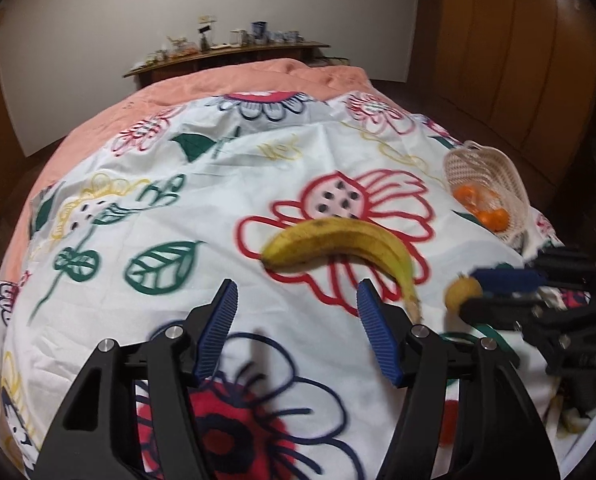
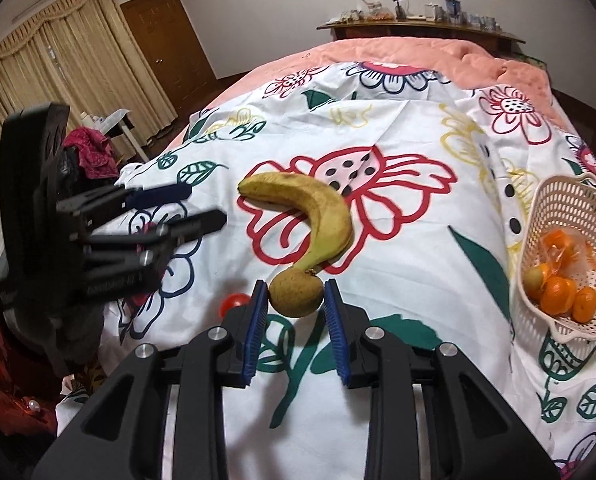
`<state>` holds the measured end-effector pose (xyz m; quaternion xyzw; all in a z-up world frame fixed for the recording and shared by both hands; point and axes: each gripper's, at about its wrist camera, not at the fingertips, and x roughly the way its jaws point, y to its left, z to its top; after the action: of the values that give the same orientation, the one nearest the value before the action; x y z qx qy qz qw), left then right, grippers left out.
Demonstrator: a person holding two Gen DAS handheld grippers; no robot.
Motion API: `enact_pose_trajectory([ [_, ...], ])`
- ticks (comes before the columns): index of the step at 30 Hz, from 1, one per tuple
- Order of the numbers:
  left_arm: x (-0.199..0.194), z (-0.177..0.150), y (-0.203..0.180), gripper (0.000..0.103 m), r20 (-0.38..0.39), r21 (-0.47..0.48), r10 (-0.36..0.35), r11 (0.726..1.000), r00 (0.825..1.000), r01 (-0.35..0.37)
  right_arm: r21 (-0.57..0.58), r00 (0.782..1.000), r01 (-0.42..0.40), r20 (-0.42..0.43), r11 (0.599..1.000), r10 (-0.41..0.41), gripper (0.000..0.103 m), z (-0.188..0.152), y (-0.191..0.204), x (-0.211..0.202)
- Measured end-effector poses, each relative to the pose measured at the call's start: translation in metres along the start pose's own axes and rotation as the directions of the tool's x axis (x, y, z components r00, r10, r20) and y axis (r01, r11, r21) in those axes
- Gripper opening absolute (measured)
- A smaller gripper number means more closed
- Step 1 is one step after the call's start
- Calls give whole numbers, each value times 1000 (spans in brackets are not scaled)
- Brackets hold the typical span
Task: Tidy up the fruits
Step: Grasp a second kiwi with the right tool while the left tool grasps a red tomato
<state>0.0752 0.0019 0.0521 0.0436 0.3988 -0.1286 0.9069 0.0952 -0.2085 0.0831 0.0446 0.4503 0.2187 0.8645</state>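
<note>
Brownish-yellow, a small round fruit (image 2: 295, 294) sits between the right gripper (image 2: 295, 300)'s blue fingers, pads flanking it closely; contact is unclear. The left gripper (image 1: 295, 304) gapes empty short of the banana (image 1: 340, 248) on the floral bedsheet (image 1: 217, 208).

One banana (image 2: 306, 204) on the floral sheet (image 2: 418, 240). One round brownish fruit (image 2: 295, 294), one small red fruit (image 2: 232, 303) beside it. One white basket (image 2: 570, 240), and inside I count at least four oranges (image 2: 558, 292), some wrapped in plastic, hard to separate.
</note>
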Motion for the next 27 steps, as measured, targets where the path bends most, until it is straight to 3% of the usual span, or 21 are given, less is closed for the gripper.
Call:
enact_pose_trajectory([
  [7, 7, -11, -20, 64, -62, 23, -144, 989, 988, 145, 18, 999, 25, 22, 1000, -26, 29, 0, -6, -7],
  [27, 5, -28, -46, 59, -112, 73, -253, 962, 961, 262, 72, 997, 47, 53, 996, -51, 29, -1, -20, -15],
])
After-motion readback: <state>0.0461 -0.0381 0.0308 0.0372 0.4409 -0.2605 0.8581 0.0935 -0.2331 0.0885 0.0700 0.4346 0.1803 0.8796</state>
